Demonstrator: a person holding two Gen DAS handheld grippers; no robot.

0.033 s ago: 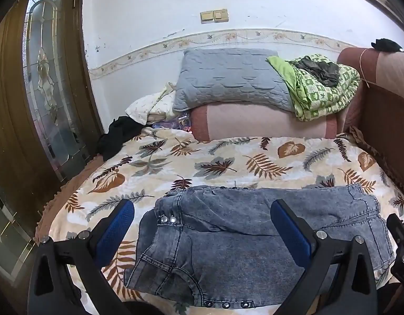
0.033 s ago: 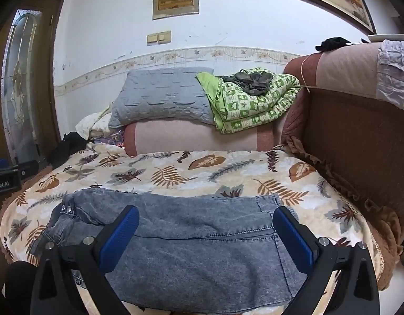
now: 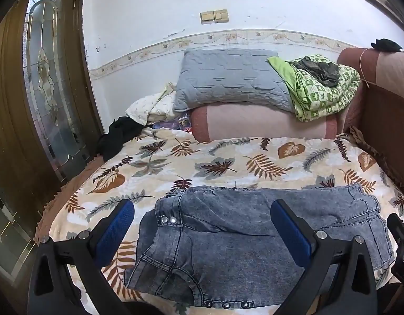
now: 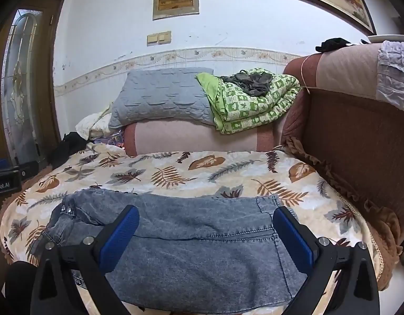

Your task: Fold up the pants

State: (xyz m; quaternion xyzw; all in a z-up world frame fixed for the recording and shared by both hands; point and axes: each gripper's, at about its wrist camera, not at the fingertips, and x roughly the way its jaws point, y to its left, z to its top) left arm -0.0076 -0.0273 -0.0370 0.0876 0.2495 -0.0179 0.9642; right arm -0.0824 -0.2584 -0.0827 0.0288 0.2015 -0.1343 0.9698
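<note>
Grey-blue washed denim pants (image 3: pixel 228 239) lie in a folded bundle across the near part of a leaf-print bedspread (image 3: pixel 228 162). The waist with its metal studs (image 3: pixel 167 220) is at the left. My left gripper (image 3: pixel 202 207) hovers open over the waist end, its blue pads (image 3: pixel 115 231) clear of the cloth. Over the right half of the pants (image 4: pixel 202 249) my right gripper (image 4: pixel 206 211) is also open, with nothing between its fingers. The pants' near edge is hidden behind the gripper bodies.
At the back, a grey pillow (image 3: pixel 231 78) and a green quilt (image 3: pixel 322 92) rest on a pink bolster (image 3: pixel 265 123). A brown padded backrest (image 4: pixel 359 141) walls the right side. A black garment (image 3: pixel 115 136) and a wooden glazed door (image 3: pixel 44 92) are at the left.
</note>
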